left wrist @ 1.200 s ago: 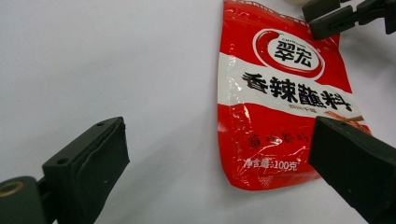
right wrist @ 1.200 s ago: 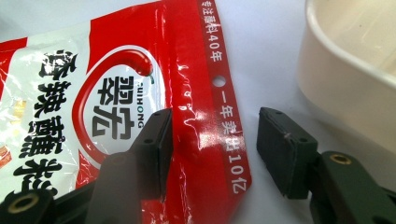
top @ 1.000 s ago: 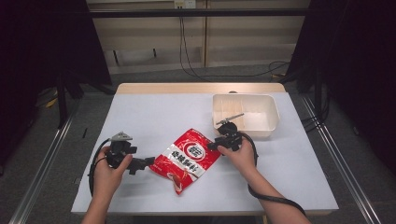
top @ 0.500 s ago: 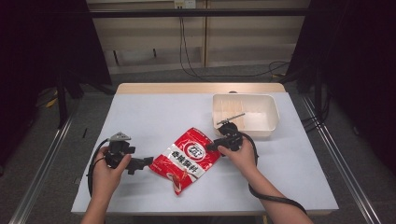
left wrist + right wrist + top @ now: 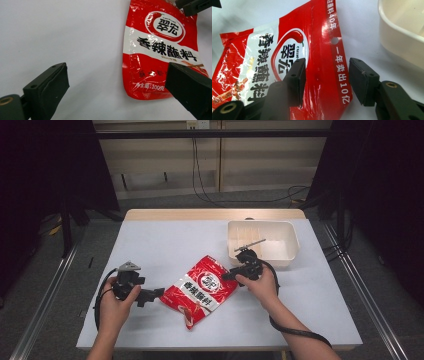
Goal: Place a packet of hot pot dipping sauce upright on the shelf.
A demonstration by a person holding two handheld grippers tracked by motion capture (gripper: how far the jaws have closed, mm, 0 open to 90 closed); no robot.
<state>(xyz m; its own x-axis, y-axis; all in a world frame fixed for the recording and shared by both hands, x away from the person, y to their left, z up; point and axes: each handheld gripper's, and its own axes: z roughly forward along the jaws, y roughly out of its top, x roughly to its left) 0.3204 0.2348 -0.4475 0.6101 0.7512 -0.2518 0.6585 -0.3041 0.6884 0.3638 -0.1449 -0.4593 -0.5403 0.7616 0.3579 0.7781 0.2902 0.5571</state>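
Note:
A red and white seasoning packet [image 5: 202, 290] lies flat on the white table [image 5: 165, 245], printed side up. My right gripper [image 5: 227, 275] is at the packet's upper right end. Its jaws stand apart astride the packet's [image 5: 287, 47] top strip, and the right gripper [image 5: 328, 81] does not press on it. My left gripper [image 5: 156, 294] is low at the packet's lower left edge, open. In the left gripper view the left gripper [image 5: 117, 90] frames a bottom corner of the packet [image 5: 160, 50], close to one jaw.
A cream plastic tray [image 5: 290, 232] stands at the back right, just beyond my right hand, and its wall [image 5: 402, 32] is close by the right gripper. A thin grey rod [image 5: 249, 245] crosses its near left corner. Cables trail from both grippers.

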